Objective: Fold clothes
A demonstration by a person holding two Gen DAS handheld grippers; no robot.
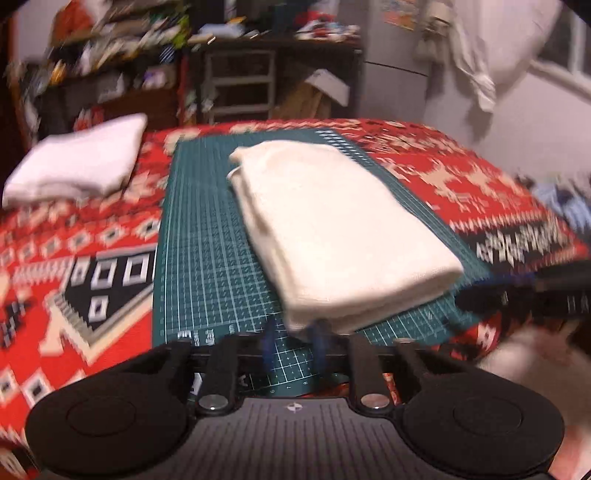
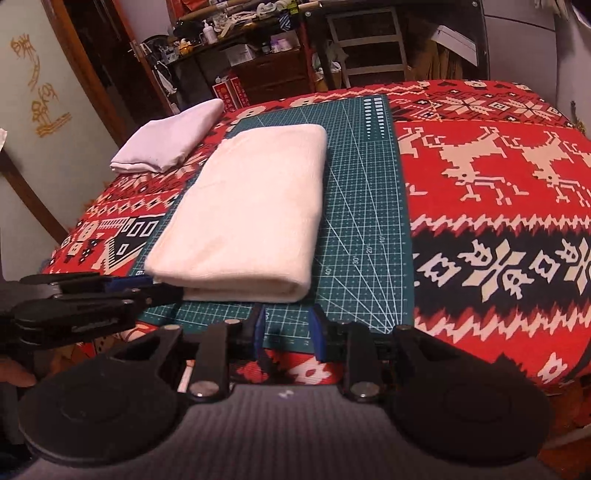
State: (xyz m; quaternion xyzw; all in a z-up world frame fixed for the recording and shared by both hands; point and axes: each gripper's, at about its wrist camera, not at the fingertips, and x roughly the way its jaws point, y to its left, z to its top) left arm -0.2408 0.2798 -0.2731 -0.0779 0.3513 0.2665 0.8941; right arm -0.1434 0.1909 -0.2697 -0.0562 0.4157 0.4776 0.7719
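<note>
Item: cream folded cloth [image 2: 243, 206], lying flat on the green cutting mat [image 2: 365, 229], which is itself lying on the red patterned surface [image 2: 498, 206]. In the right wrist view the cloth is sitting toward 10 o'clock of the mat's middle, its thick folded edge facing the cameras.

Item: white folded cloth [image 2: 170, 142], resting off the mat on the red covering, at about 10 o'clock from the cream one and apart from it.

Item: left hand-held gripper [image 1: 295, 341], hovering at the cream cloth's near edge at 6 o'clock; its blue-tipped fingers are blurred (the whole left view is smeared), standing nearly together, and nothing is seen pinched between them. From the right wrist view it is showing at 9 o'clock [image 2: 147, 286], tip just beside the cloth's near left corner.

Item: right hand-held gripper [image 2: 290, 325], fingers standing moderately apart over the mat's near edge, holding nothing, just short of the cream cloth.

Background: cluttered shelves [image 2: 236, 33] at 12 o'clock.
</note>
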